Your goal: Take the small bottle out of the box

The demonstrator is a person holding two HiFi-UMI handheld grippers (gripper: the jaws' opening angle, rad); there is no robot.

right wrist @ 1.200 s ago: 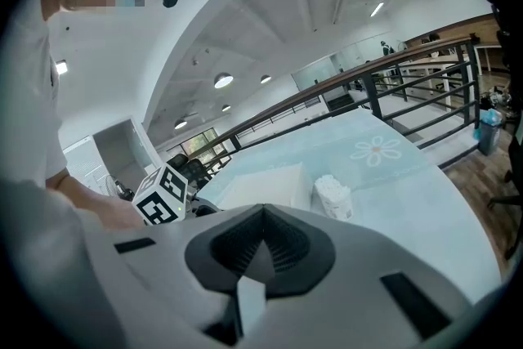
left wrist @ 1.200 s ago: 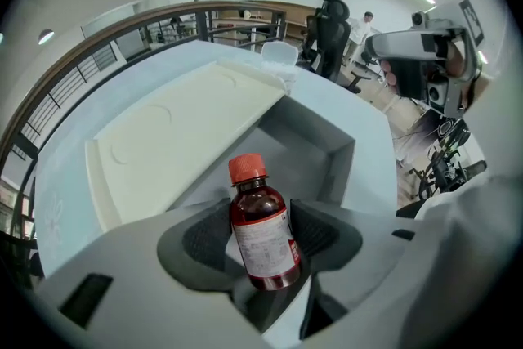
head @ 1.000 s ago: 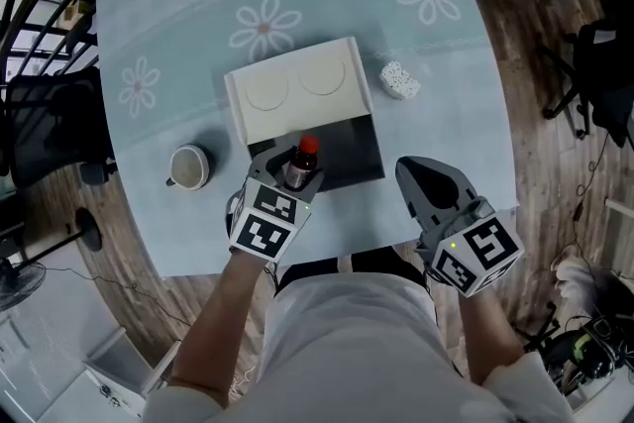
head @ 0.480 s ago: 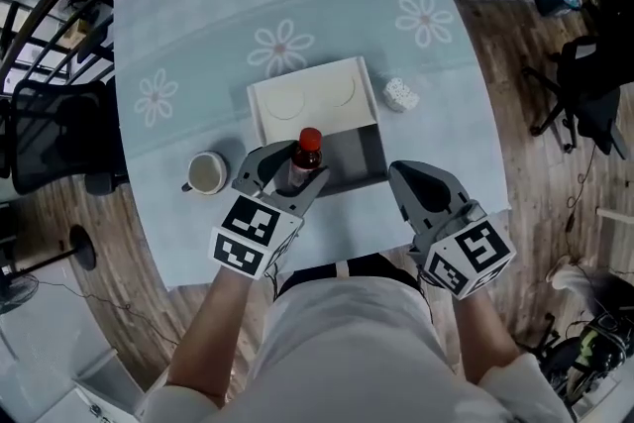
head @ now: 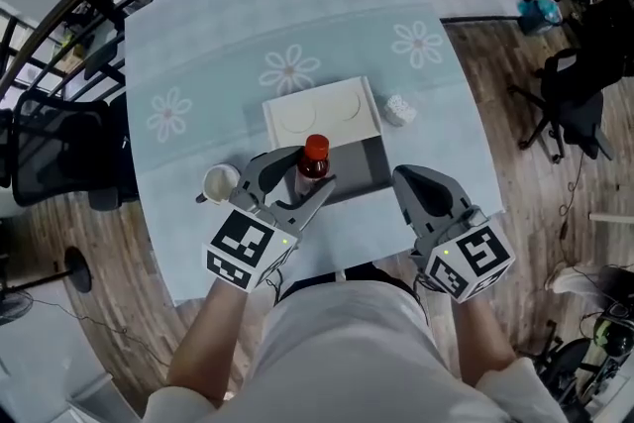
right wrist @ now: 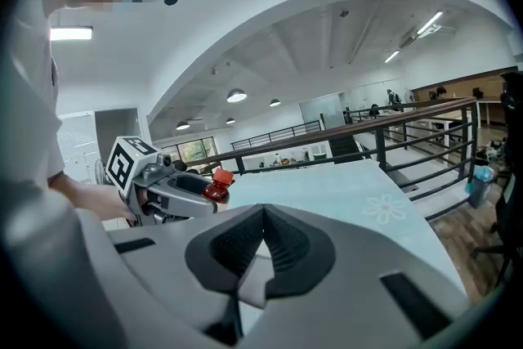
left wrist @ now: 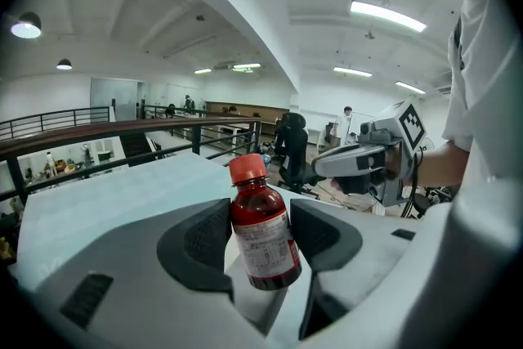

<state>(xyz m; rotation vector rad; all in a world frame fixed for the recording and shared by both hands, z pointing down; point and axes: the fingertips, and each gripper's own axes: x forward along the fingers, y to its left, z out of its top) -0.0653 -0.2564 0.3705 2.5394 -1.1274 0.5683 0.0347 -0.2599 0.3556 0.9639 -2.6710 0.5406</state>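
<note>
A small dark-red bottle [head: 311, 165] with a red cap and white label is held upright in the air by my left gripper [head: 297, 179], which is shut on it. The left gripper view shows the bottle [left wrist: 261, 234] pinched between both pads, well above the table. The open box [head: 337, 146], with a white lid and dark inside, lies on the table below and just beyond the bottle. My right gripper [head: 428, 191] hovers near the table's front right edge, shut and empty; in the right gripper view its jaws [right wrist: 263, 251] meet, and the bottle's cap [right wrist: 221, 176] shows at left.
A white mug [head: 219, 183] stands left of the box. A small white crumpled object [head: 399, 109] lies to the box's right. The pale blue tablecloth [head: 297, 5] has daisy prints. Black chairs [head: 54, 154] and railings surround the table on the wooden floor.
My left gripper has lifted the bottle up out of the box and higher above the table. The right gripper has stayed roughly where it was.
</note>
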